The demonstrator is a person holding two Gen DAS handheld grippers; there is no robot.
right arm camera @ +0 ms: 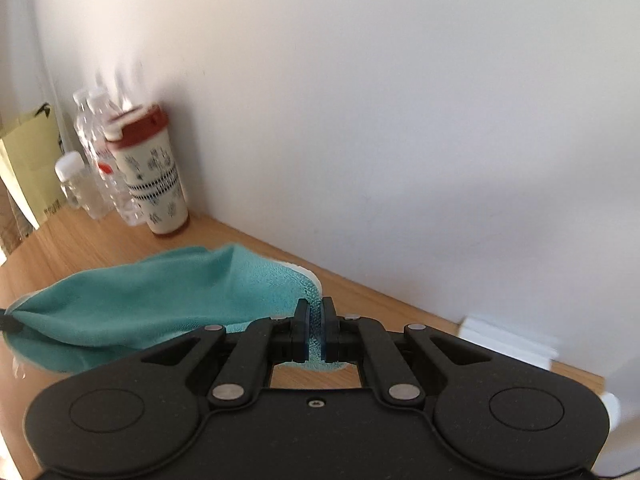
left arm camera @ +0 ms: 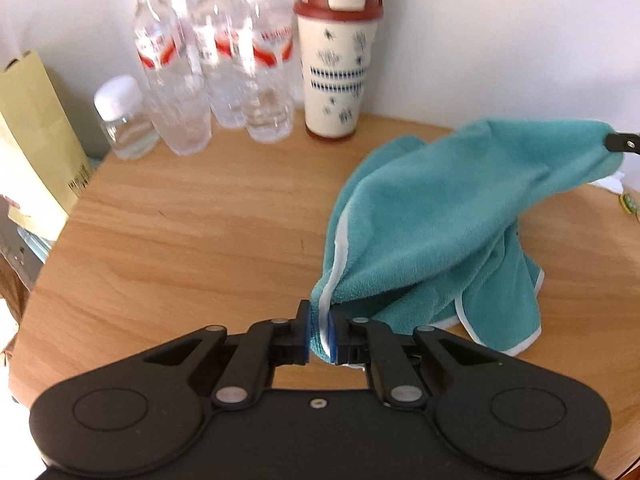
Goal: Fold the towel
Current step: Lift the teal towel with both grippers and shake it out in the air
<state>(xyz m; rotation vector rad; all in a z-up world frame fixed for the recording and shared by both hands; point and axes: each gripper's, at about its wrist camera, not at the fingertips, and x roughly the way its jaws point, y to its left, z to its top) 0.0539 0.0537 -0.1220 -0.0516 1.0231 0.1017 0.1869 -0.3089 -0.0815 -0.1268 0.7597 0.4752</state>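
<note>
Your towel (left arm camera: 432, 216) is teal plush with a thin white border, bunched and lifted at two points: one pinched edge at six o'clock in the left wrist view, another corner up at three o'clock. Its lower folds drape onto the wooden tabletop (left arm camera: 180, 232), rumpled, unfolded.

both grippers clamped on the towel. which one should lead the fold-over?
Probably right. The right gripper holds its towel corner raised off the table, free to swing. The left gripper pinches the white-trimmed edge low near the table, suiting it as anchor.
</note>
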